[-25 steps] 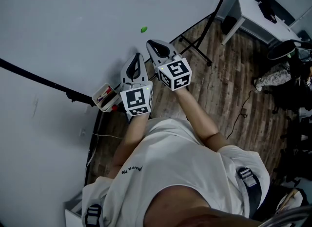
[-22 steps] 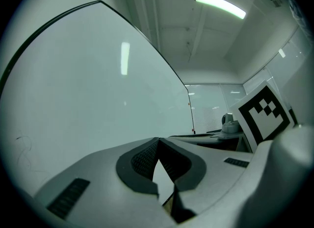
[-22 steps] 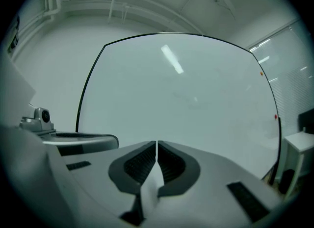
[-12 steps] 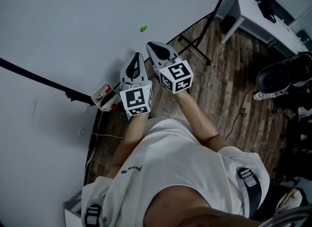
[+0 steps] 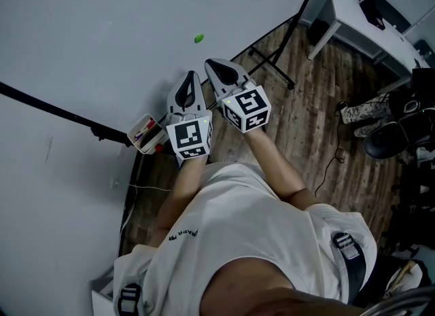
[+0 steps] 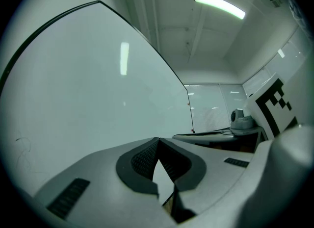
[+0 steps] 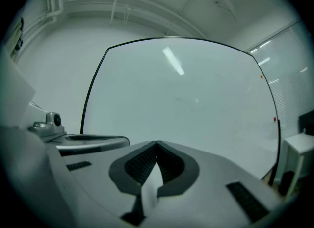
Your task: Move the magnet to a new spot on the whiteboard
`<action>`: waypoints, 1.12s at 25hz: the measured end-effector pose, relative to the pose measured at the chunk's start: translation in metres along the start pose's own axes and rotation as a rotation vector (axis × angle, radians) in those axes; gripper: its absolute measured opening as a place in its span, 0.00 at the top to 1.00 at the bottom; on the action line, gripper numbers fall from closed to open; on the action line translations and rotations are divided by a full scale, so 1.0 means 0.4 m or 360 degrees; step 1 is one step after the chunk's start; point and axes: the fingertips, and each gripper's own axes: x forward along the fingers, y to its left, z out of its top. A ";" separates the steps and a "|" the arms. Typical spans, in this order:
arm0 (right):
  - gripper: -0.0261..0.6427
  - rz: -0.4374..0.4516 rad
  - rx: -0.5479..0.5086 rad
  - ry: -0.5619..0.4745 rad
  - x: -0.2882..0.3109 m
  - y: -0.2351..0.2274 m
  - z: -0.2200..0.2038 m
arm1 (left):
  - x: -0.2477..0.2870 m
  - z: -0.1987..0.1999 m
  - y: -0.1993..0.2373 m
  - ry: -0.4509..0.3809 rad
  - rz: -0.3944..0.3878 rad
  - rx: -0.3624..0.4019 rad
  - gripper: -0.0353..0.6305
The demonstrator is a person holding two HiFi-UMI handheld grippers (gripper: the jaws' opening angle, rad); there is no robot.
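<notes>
A small green magnet [image 5: 199,38] sticks to the big whiteboard [image 5: 102,29], alone on its lower part. My right gripper [image 5: 212,62] points at the board just below and right of the magnet, apart from it; its jaws are shut and empty. Beside it on the left and a little further back, my left gripper [image 5: 189,77] is also shut on nothing. In the left gripper view the left gripper [image 6: 158,141] has its pads meeting in front of the bare whiteboard [image 6: 88,85]. The right gripper [image 7: 157,146] in its own view shows the same before the whiteboard [image 7: 186,104]. Neither gripper view shows the magnet.
A small tray of markers [image 5: 146,133] hangs at the board's lower edge, left of the grippers. The board's black stand legs [image 5: 272,66] spread over the wooden floor. A white desk [image 5: 353,22], a black chair [image 5: 386,138] and a floor cable [image 5: 336,158] lie to the right.
Both grippers stay almost where they were. At the right edge the black chair has rolled downward in the head view.
</notes>
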 end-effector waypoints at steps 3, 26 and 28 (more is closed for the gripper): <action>0.94 -0.0006 -0.0010 -0.0006 -0.006 0.000 0.002 | 0.001 -0.001 -0.001 0.0002 -0.0001 -0.0001 0.94; 0.94 -0.0015 0.0002 -0.0032 -0.041 0.008 -0.007 | 0.009 -0.005 -0.002 0.0011 -0.0011 -0.0041 0.94; 0.94 -0.0017 0.0001 -0.0036 -0.043 0.010 -0.005 | 0.010 -0.003 -0.003 0.0011 -0.0012 -0.0041 0.94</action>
